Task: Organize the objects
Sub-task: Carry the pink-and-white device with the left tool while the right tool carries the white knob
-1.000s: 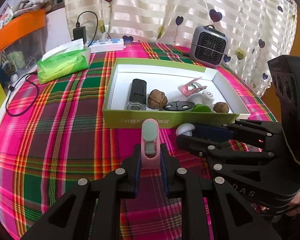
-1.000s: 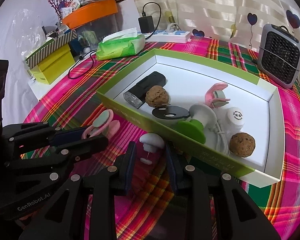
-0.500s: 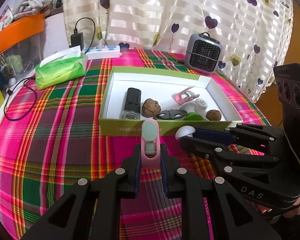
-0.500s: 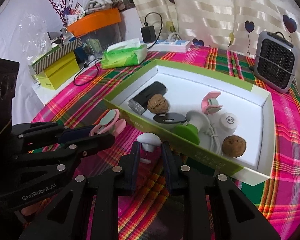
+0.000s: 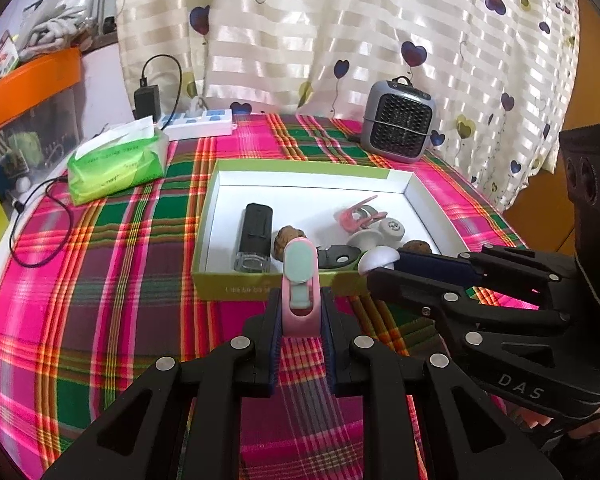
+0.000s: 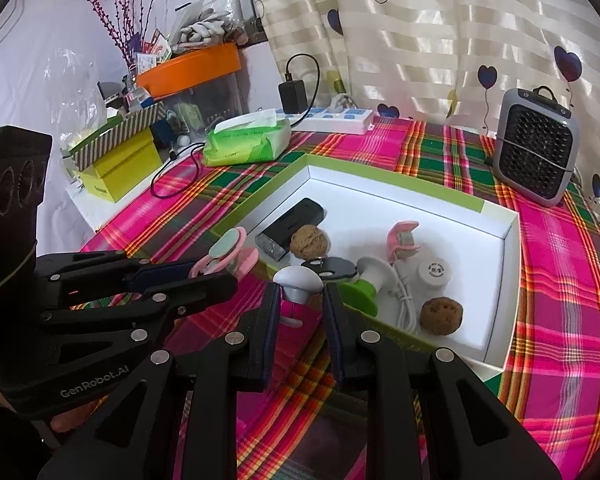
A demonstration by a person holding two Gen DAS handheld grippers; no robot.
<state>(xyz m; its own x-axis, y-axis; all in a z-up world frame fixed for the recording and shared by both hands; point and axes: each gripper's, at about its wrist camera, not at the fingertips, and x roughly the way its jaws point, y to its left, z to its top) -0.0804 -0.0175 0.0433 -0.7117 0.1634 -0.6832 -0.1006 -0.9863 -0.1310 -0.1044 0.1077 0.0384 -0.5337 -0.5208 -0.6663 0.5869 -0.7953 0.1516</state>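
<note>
A pink clip with a mint pad [image 5: 300, 276] stands upright between the pads of my left gripper [image 5: 300, 308], which is shut on it just in front of the green-walled box [image 5: 260, 285]. My right gripper [image 6: 298, 300] is shut on the stem of a white mushroom-shaped knob [image 6: 298, 278], held above the cloth near the box's front wall [image 6: 384, 330]. In the right wrist view the left gripper [image 6: 214, 276] and its pink clip [image 6: 228, 246] are at the left. In the box lie a black device [image 5: 256, 232], two walnuts [image 6: 310, 240], a second pink clip [image 6: 402, 238], a white cap and a green-and-white piece.
A plaid cloth [image 5: 100, 280] covers the table. A green tissue pack [image 5: 116, 160], a power strip [image 5: 198, 124] and a charger with a cable stand at the back left. A small grey heater [image 5: 398, 126] stands behind the box. Boxes and an orange lid [image 6: 188, 66] crowd the left side.
The right gripper has risen a little with the white knob in it. The left gripper keeps its hold on the pink clip and has hardly moved.
</note>
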